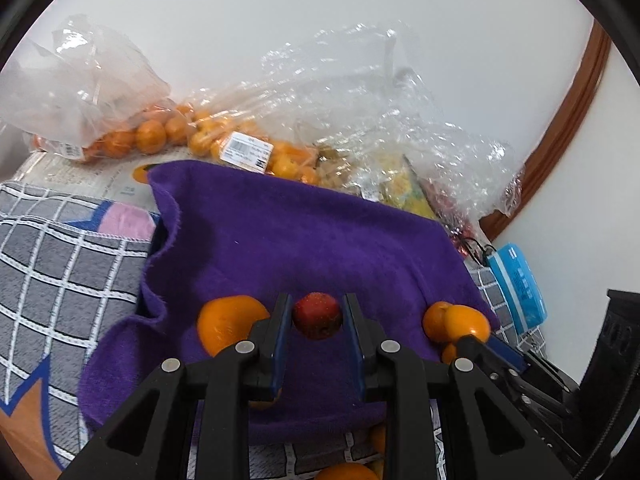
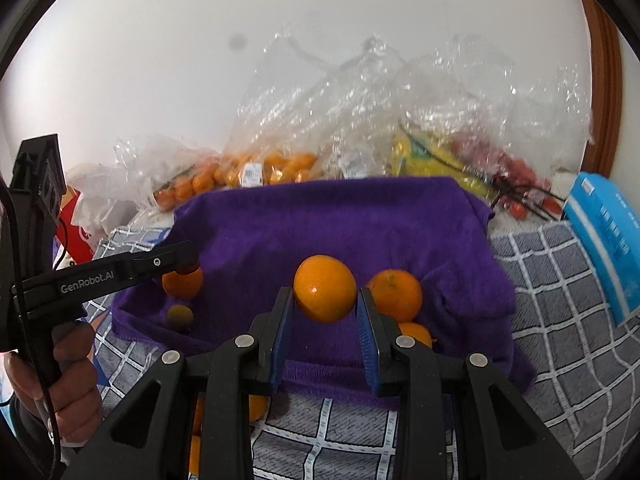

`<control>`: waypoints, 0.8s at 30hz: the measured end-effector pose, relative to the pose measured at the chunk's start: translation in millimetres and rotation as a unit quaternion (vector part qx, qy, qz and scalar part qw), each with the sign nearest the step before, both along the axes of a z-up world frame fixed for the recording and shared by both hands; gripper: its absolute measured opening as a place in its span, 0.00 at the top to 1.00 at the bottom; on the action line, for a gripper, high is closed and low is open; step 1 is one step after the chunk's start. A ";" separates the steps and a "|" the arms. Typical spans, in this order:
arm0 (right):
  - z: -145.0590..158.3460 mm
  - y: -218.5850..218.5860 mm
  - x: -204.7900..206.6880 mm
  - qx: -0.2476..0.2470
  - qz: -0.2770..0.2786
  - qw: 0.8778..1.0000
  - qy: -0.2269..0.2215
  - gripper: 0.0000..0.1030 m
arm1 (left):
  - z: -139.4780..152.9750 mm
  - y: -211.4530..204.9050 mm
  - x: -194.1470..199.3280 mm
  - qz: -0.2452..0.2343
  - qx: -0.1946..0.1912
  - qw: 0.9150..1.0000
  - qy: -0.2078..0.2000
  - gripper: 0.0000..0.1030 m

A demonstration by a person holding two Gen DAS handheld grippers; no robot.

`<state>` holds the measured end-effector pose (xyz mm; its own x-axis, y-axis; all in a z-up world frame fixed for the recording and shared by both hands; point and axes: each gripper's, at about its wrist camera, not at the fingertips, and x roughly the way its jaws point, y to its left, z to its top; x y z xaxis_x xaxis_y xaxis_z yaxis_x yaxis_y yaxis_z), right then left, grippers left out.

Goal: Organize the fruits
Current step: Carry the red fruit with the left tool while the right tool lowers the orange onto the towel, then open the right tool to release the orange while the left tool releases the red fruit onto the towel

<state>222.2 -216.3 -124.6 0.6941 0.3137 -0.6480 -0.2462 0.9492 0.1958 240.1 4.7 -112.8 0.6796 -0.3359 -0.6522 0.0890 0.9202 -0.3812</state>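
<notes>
Above the purple towel [image 1: 304, 240], the left claw [image 1: 317, 316] is clamped on a red fruit [image 1: 317, 315] (small, apple-like); the right claw [image 2: 325, 300] is clamped on an orange [image 2: 325, 288].

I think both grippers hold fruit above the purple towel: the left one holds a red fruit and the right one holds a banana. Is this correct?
Not quite. The right gripper holds an orange, not a banana; the right wrist view shows it between the blue pads. The rest is right: the left gripper holds the red fruit, and both are above the purple towel.
</notes>
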 end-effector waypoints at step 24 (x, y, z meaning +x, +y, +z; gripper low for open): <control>-22.7 5.5 5.1 -0.010 0.012 0.999 0.038 0.70 | -28.8 -10.7 8.4 -0.012 0.008 0.999 0.035 0.76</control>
